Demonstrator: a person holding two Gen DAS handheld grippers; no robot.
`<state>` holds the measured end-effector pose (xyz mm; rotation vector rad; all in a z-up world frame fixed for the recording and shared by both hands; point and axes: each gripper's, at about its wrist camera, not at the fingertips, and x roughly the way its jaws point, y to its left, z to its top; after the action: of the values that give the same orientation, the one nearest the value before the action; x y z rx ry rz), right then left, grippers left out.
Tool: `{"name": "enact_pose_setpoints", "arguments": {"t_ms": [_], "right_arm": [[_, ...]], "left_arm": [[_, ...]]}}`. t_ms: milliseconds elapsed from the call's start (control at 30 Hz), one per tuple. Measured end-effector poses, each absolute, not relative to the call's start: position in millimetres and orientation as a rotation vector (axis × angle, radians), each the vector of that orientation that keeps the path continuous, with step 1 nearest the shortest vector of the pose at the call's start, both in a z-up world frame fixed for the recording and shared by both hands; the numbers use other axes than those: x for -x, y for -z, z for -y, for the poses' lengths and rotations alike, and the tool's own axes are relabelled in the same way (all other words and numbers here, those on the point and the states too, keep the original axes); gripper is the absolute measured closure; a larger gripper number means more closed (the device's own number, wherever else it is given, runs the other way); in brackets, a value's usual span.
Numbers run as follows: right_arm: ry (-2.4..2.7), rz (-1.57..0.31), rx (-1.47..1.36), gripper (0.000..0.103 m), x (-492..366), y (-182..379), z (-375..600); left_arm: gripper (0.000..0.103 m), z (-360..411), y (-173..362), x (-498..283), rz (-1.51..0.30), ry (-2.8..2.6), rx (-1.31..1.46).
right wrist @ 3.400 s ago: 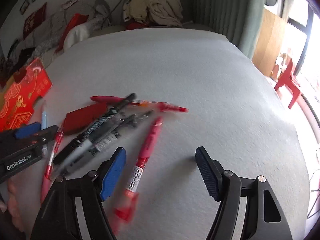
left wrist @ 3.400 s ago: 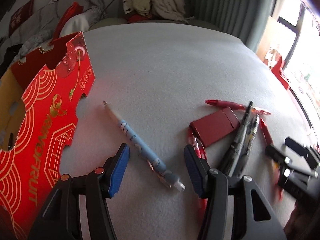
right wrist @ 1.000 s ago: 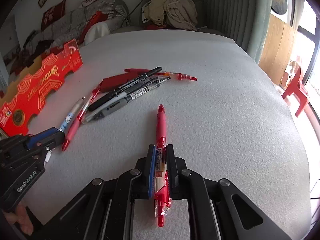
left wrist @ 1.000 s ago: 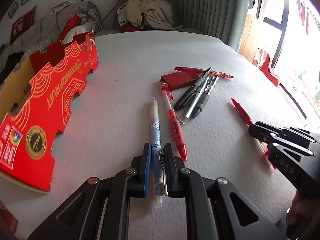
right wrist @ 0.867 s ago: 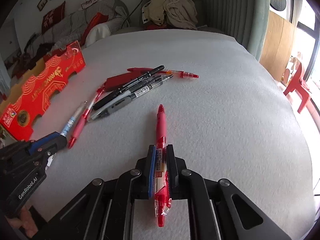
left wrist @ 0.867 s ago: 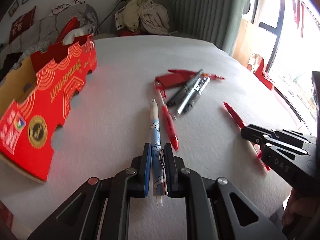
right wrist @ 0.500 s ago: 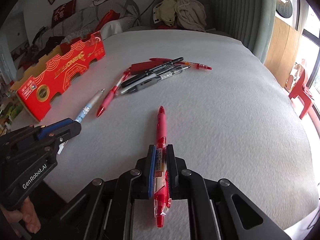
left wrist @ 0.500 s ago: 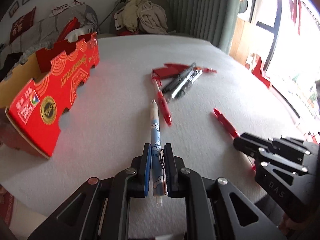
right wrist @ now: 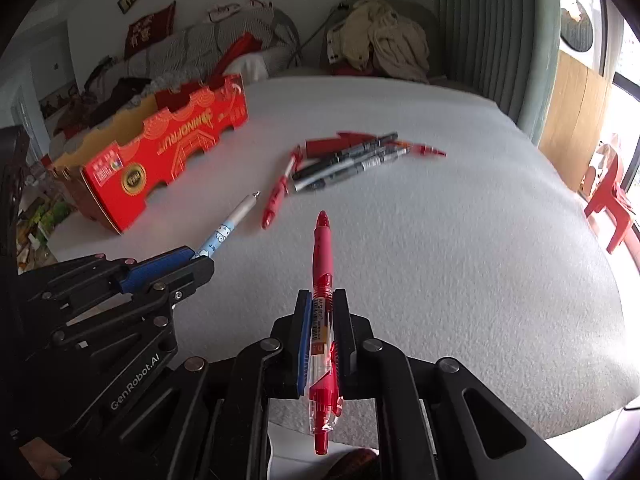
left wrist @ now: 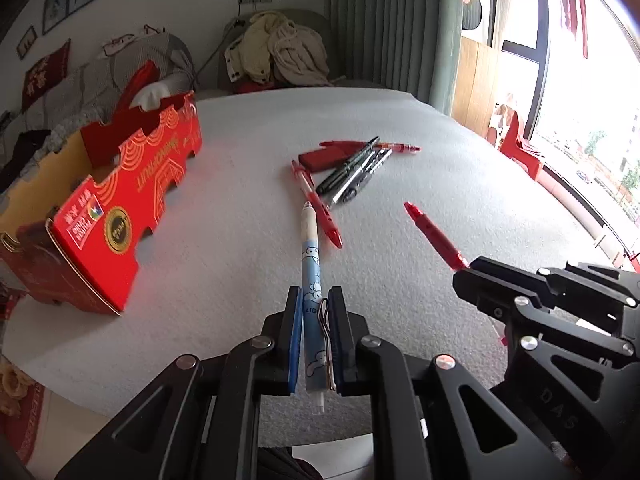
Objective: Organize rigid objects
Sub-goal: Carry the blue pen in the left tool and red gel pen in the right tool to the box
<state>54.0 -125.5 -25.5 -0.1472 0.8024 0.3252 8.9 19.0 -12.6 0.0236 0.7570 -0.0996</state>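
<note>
My left gripper (left wrist: 315,304) is shut on a light blue pen (left wrist: 310,256) and holds it lifted above the table, tip pointing away. My right gripper (right wrist: 322,304) is shut on a red pen (right wrist: 323,252), also lifted. Each gripper shows in the other's view: the right gripper (left wrist: 464,276) at the right, the left gripper (right wrist: 200,258) at the left with the blue pen (right wrist: 232,220). A pile of black, silver and red pens (left wrist: 352,172) with a flat red case (left wrist: 322,159) lies mid-table. A red cardboard box (left wrist: 120,200), open on top, stands at the left.
The table (left wrist: 440,160) has a grey felt-like cover; its near edge is just below both grippers. A sofa with clothes (left wrist: 280,52) stands behind it. A window and red chair (left wrist: 520,148) are at the right.
Both grippers have closed on their pens, lifted them and pulled back toward the near table edge. The pile and the box now look farther away.
</note>
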Motion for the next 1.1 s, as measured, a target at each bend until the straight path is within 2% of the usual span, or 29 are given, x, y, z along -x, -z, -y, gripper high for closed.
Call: {"name": "enact_pose_setpoints", "arguments": {"t_ms": [533, 1100], "right_arm": [[-0.338, -0.617, 0.130, 0.092, -31.6, -9.8, 117.6], [-0.396, -0.558, 0.140, 0.092, -16.8, -31.5, 101.8]], "left_arm": [[0.090, -31.6, -15.9, 10.7, -0.637, 0.081, 0.006], [0.090, -53.5, -54.8, 35.1, -0.531, 0.032, 0.020]]}}
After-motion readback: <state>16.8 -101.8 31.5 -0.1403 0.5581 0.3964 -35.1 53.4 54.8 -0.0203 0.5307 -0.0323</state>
